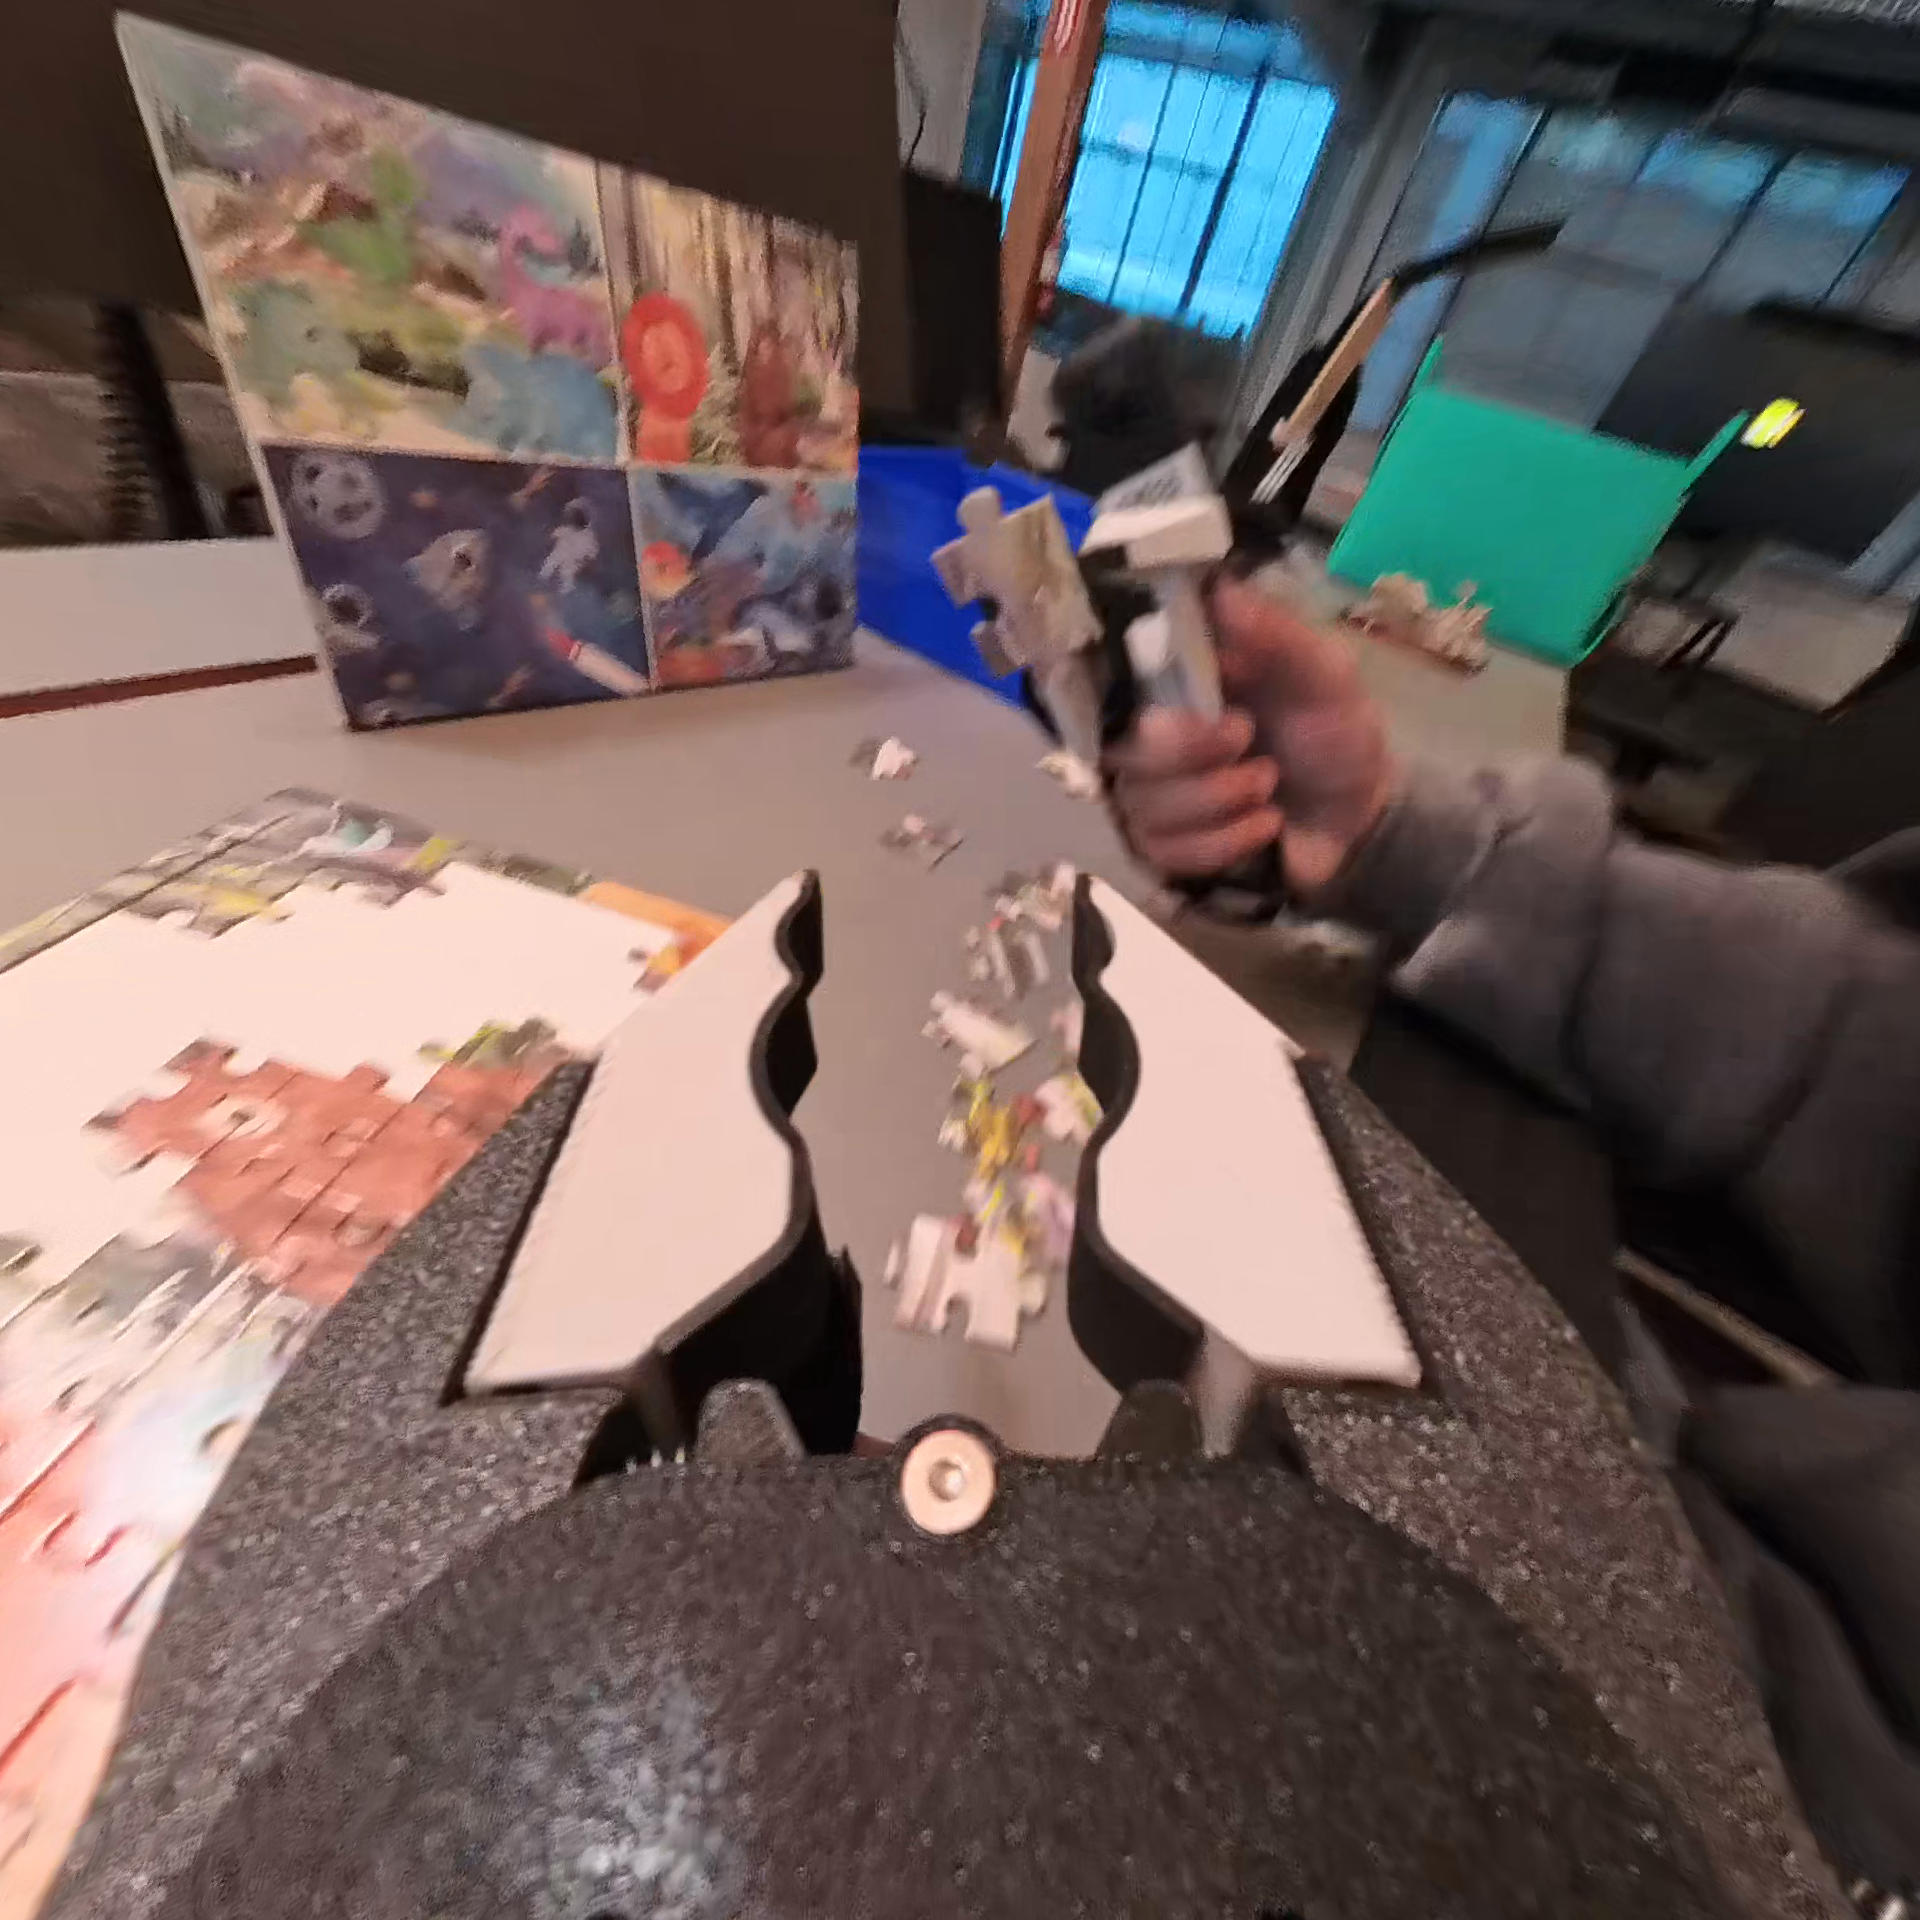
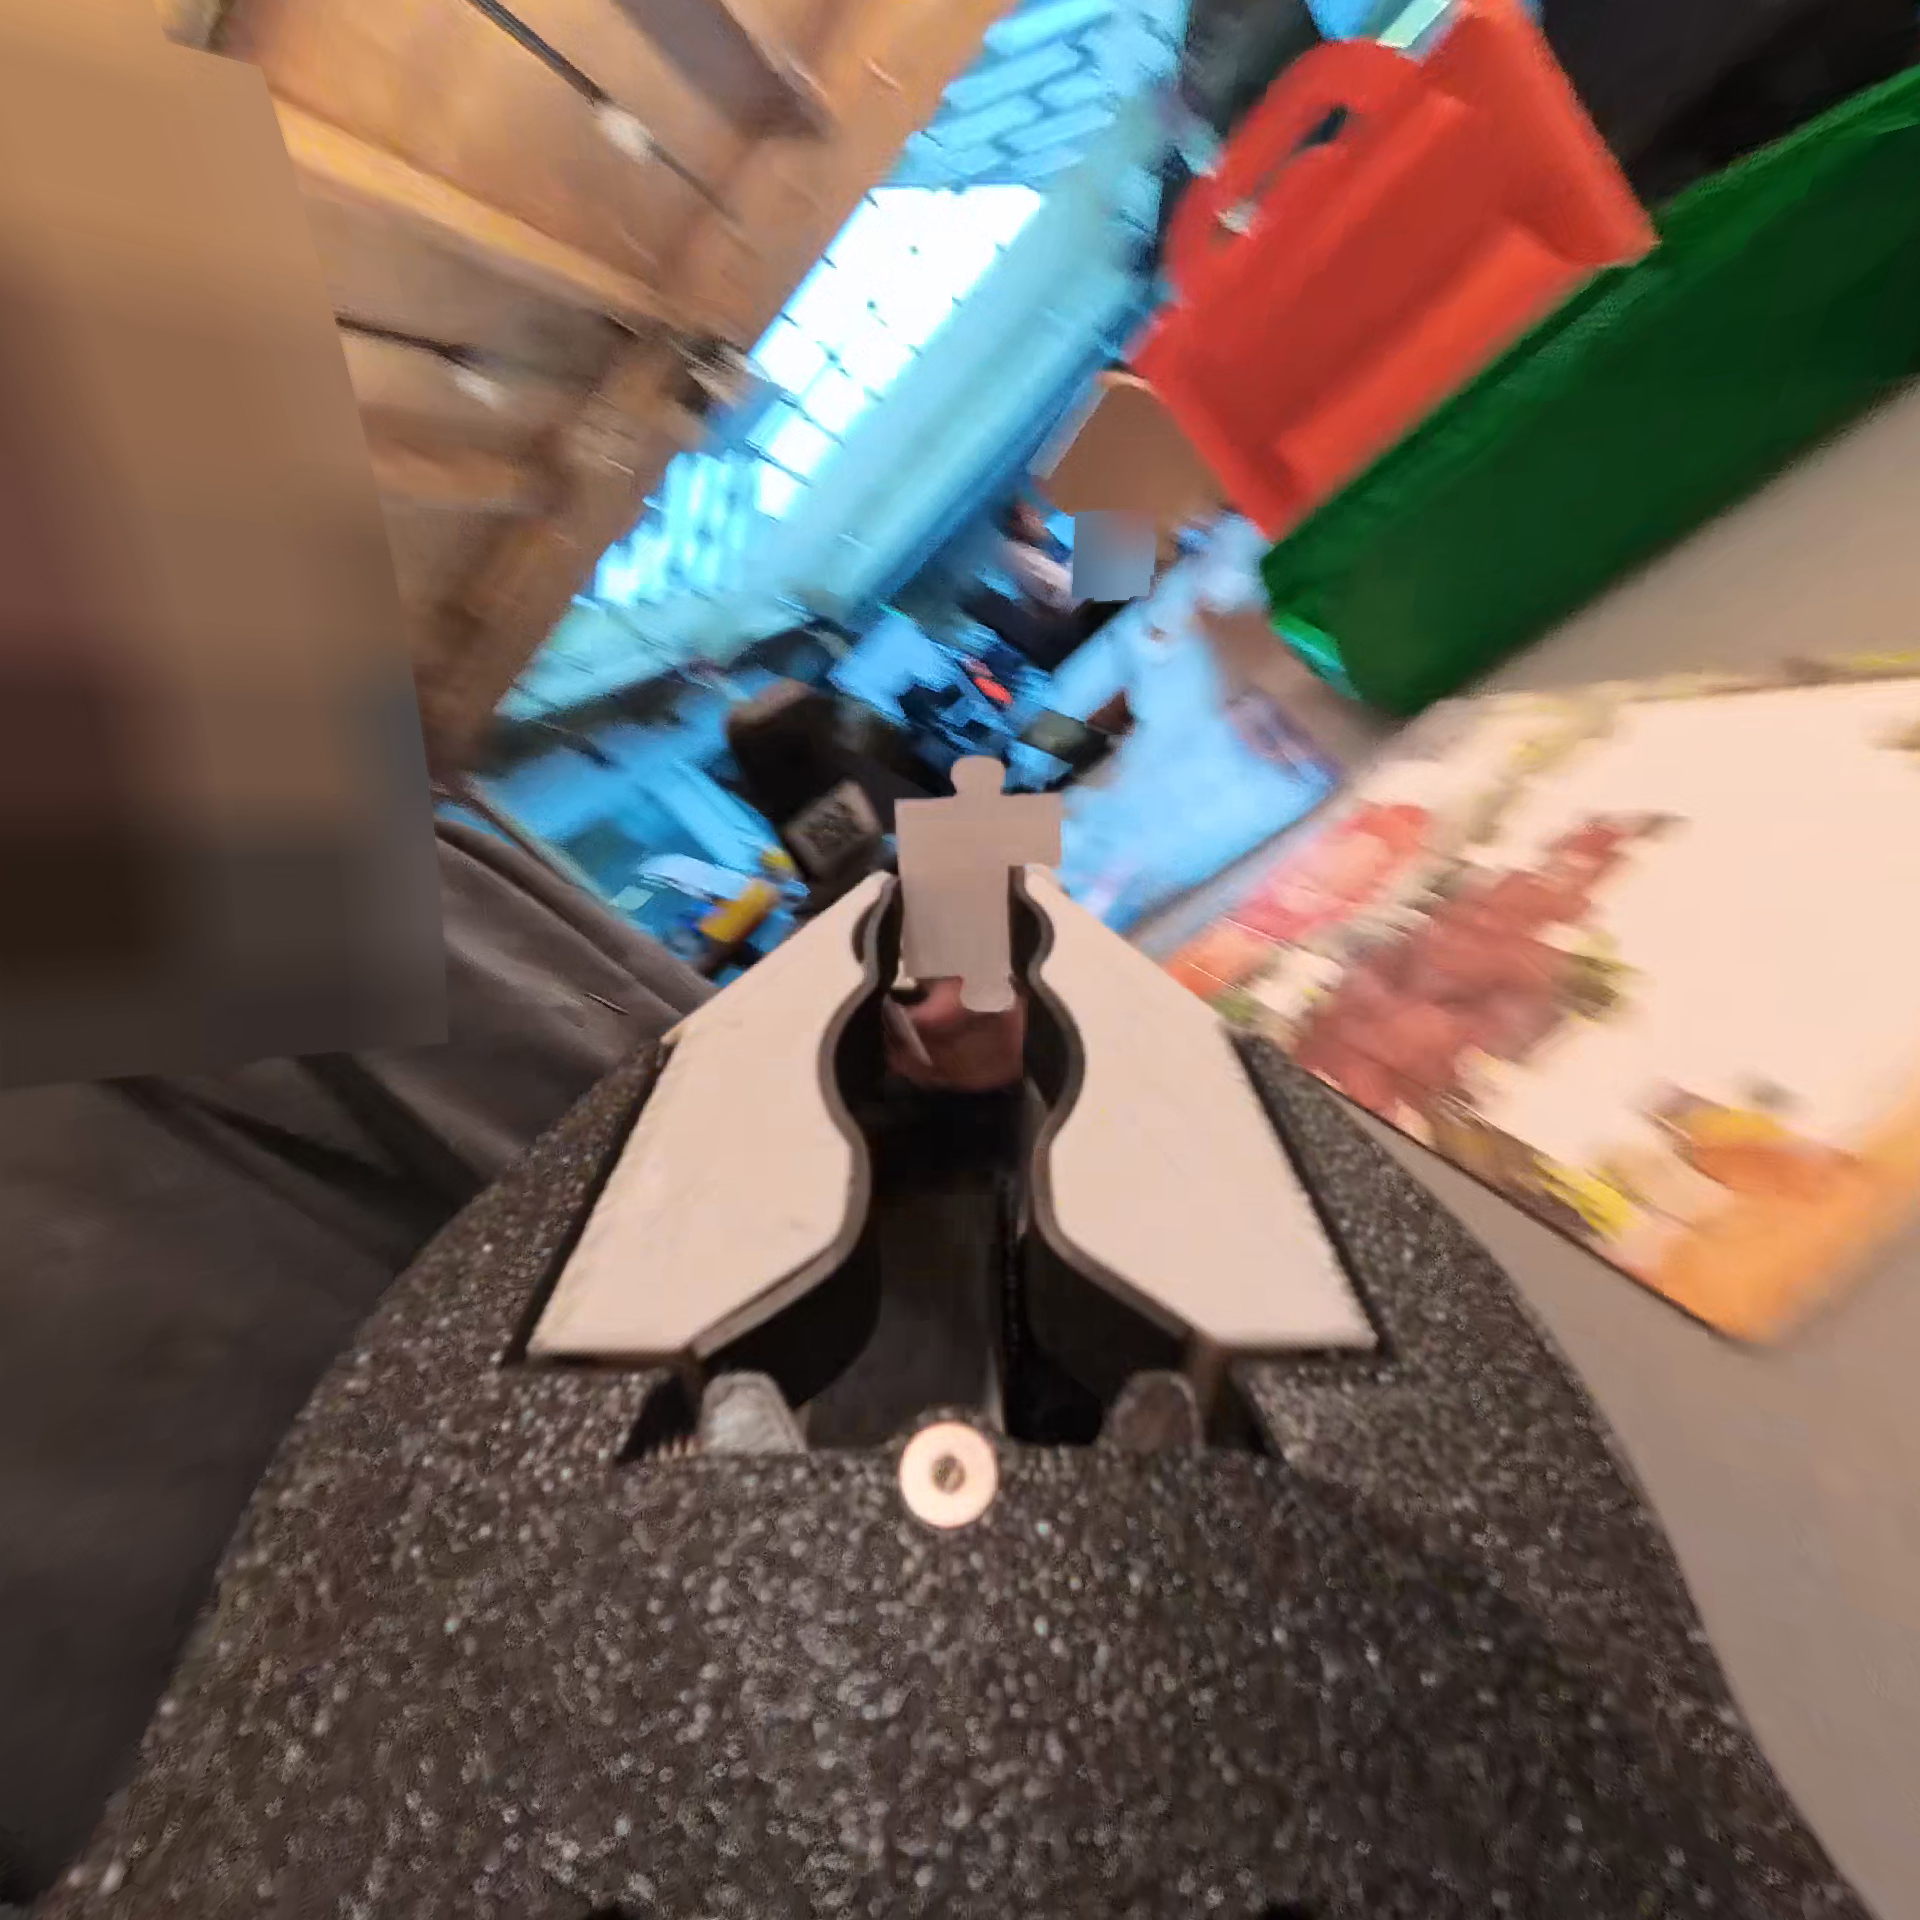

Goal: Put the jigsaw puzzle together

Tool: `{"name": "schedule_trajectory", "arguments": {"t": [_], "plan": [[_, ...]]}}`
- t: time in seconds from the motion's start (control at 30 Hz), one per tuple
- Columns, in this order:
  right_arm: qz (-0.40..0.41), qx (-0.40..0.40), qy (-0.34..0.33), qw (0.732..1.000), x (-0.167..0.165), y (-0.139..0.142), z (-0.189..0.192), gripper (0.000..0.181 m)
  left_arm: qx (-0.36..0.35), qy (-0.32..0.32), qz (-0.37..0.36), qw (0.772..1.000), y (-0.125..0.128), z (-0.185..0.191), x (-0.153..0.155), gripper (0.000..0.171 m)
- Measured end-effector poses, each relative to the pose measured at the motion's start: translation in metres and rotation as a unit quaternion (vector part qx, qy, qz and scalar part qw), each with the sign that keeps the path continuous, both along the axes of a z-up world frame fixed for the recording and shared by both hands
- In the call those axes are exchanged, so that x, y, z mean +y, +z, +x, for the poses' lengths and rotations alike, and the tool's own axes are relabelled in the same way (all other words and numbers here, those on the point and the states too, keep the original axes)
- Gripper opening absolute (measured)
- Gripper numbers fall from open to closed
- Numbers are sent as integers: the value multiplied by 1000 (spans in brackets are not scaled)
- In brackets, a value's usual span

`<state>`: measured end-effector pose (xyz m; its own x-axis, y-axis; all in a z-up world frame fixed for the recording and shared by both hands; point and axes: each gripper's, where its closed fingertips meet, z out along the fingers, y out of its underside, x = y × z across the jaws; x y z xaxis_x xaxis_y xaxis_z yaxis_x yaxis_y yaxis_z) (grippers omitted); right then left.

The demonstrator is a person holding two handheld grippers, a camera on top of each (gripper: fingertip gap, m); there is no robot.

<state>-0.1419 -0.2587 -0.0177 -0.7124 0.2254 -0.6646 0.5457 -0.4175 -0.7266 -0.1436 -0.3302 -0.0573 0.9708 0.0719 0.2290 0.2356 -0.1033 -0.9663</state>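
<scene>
The partly built puzzle (image 1: pixel 312 1039) lies on the grey table (image 1: pixel 727 790) at the left, with white bare board in its middle. It also shows in the right wrist view (image 2: pixel 1558 935), tilted. Loose pieces (image 1: pixel 997 1122) lie scattered beside it. My left gripper (image 1: pixel 945 904) is open and empty above the loose pieces. My right gripper (image 2: pixel 958 883) is shut on one puzzle piece (image 2: pixel 966 883), grey back towards the camera. In the left wrist view that gripper (image 1: pixel 1081 613) is held up in the air at the right with the piece (image 1: pixel 1013 571) in it.
The puzzle box (image 1: pixel 520 436) stands upright at the back of the table. A blue bin (image 1: pixel 925 540) sits behind it. A green bag (image 1: pixel 1507 520) and a red bag (image 2: pixel 1371 270) stand farther off. A grey sleeve (image 1: pixel 1662 987) is at the right. Spacing between my two grippers at the tips: around 9 centimetres.
</scene>
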Motion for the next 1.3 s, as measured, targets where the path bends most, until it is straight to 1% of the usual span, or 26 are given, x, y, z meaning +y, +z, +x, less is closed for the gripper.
{"name": "schedule_trajectory", "arguments": {"t": [0.07, 0.13, 0.23, 0.3, 0.37, 0.43, 0.57, 0.63, 0.67, 0.73, 0.77, 0.83, 0.9, 0.93, 0.97, 1.0, 1.07, 1.13, 1.17, 1.2, 1.3], "plan": [[-73, 3, 37, 997, -17, 13, -6, 20, -16, -5, 38, 999, 23, 3, 9, 50], [-118, 6, 64, 991, -31, 20, -9, 20, -9, 4, 58, 998, 40, 3, 16, 51], [-149, 13, 77, 986, -43, 25, -12, 20, -1, 28, 54, 998, 47, -1, 23, 51], [-132, 19, 80, 988, -52, 21, -11, 20, -28, 42, 53, 997, 44, -7, 22, 50], [-103, 26, 68, 992, -59, 16, -13, 20, -71, 24, 58, 995, 39, -5, 23, 50], [-86, 33, 57, 994, -62, 13, -13, 20, -94, 7, 65, 993, 37, 0, 22, 50], [-49, 32, 56, 997, -68, 3, -12, 20, -108, 5, 74, 991, 36, 1, 20, 43], [-46, 33, 59, 997, -69, 3, -11, 20, -111, 5, 66, 992, 32, -1, 19, 33], [-39, 29, 55, 997, -69, 0, -12, 20, -109, 6, 59, 992, 29, -3, 18, 33], [-28, 28, 53, 998, -69, -3, -12, 14, -102, 8, 44, 994, 23, -6, 14, 33], [-21, 27, 51, 998, -68, -4, -12, 17, -94, 8, 35, 995, 20, -8, 11, 33], [9, 24, 27, 999, -60, -6, -15, 26, -67, 21, -4, 998, 7, -18, 1, 33], [32, 33, -33, 998, -36, 0, -21, 27, -8, 38, -87, 995, -17, -33, -16, 33], [46, 38, -64, 996, -24, 1, -22, 27, 31, 46, -141, 988, -32, -42, -24, 33], [69, 38, -92, 993, -13, -1, -23, 27, 73, 53, -193, 977, -45, -52, -33, 33], [102, 32, -125, 986, -2, -7, -25, 26, 109, 46, -242, 963, -57, -58, -39, 33], [185, 18, -194, 963, 19, -26, -30, 26, 150, 10, -318, 936, -74, -61, -42, 33], [266, 6, -243, 933, 36, -44, -33, 22, 176, -33, -358, 916, -80, -61, -28, 33], [293, 6, -262, 919, 42, -50, -35, 20, 185, -50, -370, 909, -82, -62, -17, 33], [307, 6, -271, 912, 44, -53, -36, 19, 190, -61, -383, 902, -85, -65, -5, 33], [306, -14, -250, 918, 40, -63, -37, 22, 202, -100, -422, 878, -96, -69, 28, 33]]}}
